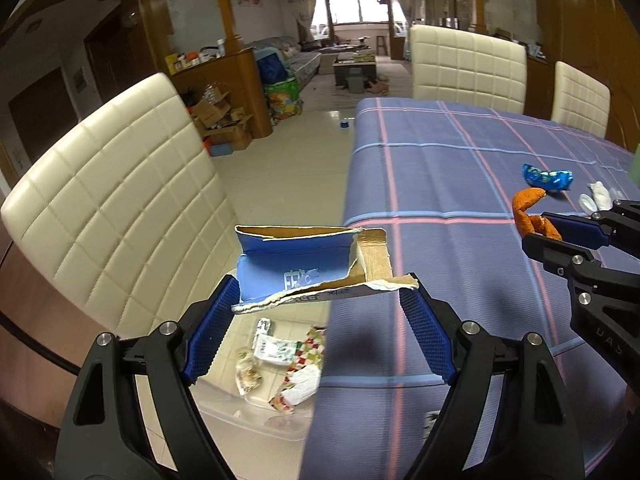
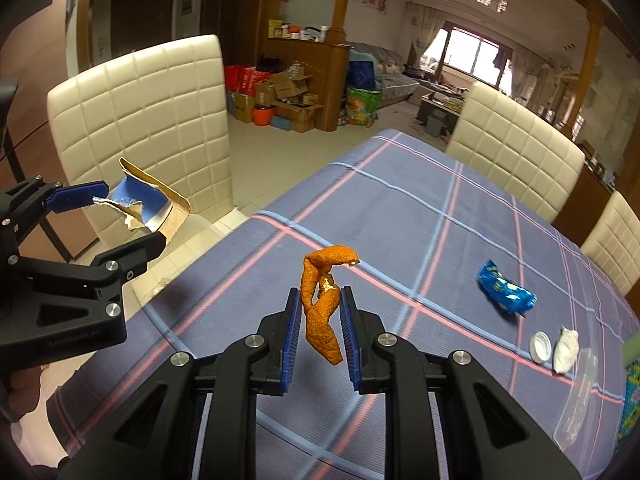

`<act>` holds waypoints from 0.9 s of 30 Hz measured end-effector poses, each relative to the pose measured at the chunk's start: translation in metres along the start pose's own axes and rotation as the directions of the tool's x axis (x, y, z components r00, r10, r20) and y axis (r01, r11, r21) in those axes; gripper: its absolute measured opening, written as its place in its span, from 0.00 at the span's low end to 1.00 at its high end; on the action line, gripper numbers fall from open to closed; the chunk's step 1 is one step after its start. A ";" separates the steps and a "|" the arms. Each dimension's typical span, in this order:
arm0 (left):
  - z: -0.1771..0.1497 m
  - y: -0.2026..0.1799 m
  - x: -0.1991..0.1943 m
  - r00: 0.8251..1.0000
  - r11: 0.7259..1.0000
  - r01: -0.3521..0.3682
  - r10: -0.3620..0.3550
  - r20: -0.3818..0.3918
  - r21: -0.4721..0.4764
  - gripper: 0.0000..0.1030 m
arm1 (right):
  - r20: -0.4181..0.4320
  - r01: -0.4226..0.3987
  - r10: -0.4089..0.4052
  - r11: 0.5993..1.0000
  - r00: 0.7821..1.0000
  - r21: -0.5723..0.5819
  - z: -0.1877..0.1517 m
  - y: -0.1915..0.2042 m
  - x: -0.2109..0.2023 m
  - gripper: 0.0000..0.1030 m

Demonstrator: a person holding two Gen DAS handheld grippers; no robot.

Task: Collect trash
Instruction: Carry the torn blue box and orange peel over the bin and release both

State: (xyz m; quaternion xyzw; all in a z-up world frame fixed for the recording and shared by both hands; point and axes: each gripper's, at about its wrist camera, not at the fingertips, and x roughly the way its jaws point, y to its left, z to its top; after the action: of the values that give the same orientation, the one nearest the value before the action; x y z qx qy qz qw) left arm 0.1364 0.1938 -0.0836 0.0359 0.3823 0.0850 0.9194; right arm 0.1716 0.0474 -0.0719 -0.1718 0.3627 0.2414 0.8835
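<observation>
Left gripper [image 1: 322, 308]: clamped across torn blue box [image 1: 296, 260], held past the table [image 1: 440, 168] edge, above the bin [image 1: 256, 420].
Right gripper [image 2: 320, 332]: orange peel [image 2: 322, 304] pinched, lifted off the cloth.
Bin: rim partly hidden by the tablecloth.
White lump [image 2: 566, 350]: unidentifiable.

Torn blue carton [image 1: 296, 268] & orange peel [image 2: 322, 312] held aloft; blue wrapper [image 2: 506, 292] on table.

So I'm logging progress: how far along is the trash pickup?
Done: wrappers lie in the clear bin below. In hand: left gripper has torn cardboard; right gripper has orange peel. Left on the table: blue wrapper, cap, tissue.
</observation>
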 end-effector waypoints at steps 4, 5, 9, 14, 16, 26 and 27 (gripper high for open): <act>-0.008 0.015 0.007 0.999 0.999 -0.030 0.030 -0.014 -0.012 0.79 | -0.006 -0.016 0.016 1.000 1.000 -0.025 0.006 0.015 0.007 0.19; -0.011 0.020 0.009 0.999 0.999 -0.037 0.037 -0.019 -0.019 0.79 | -0.007 -0.022 0.022 0.999 1.000 -0.031 0.008 0.019 0.009 0.19; -0.019 0.038 0.015 0.998 0.997 -0.060 0.059 -0.034 -0.048 0.79 | -0.012 -0.041 0.040 0.998 0.999 -0.056 0.016 0.036 0.019 0.19; -0.026 0.058 0.024 0.996 0.994 -0.080 0.076 -0.055 -0.077 0.79 | -0.025 -0.070 0.068 0.994 0.997 -0.081 0.025 0.057 0.033 0.19; -0.030 0.064 0.028 0.995 0.993 -0.083 0.078 -0.065 -0.087 0.79 | -0.028 -0.079 0.077 0.993 0.997 -0.091 0.027 0.064 0.037 0.19; -0.037 0.088 0.044 0.990 0.987 -0.109 0.098 -0.100 -0.122 0.80 | -0.049 -0.111 0.107 0.989 0.993 -0.101 0.035 0.081 0.058 0.19; -0.037 0.090 0.046 0.990 0.986 -0.107 0.094 -0.104 -0.128 0.83 | -0.052 -0.114 0.110 0.988 0.993 -0.102 0.035 0.082 0.060 0.19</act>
State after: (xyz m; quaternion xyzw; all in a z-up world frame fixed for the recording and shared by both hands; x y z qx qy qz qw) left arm 0.1305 0.2910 -0.1294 -0.0103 0.4179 0.1584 0.8945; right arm 0.1829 0.1500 -0.1024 -0.2027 0.3792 0.3053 0.8497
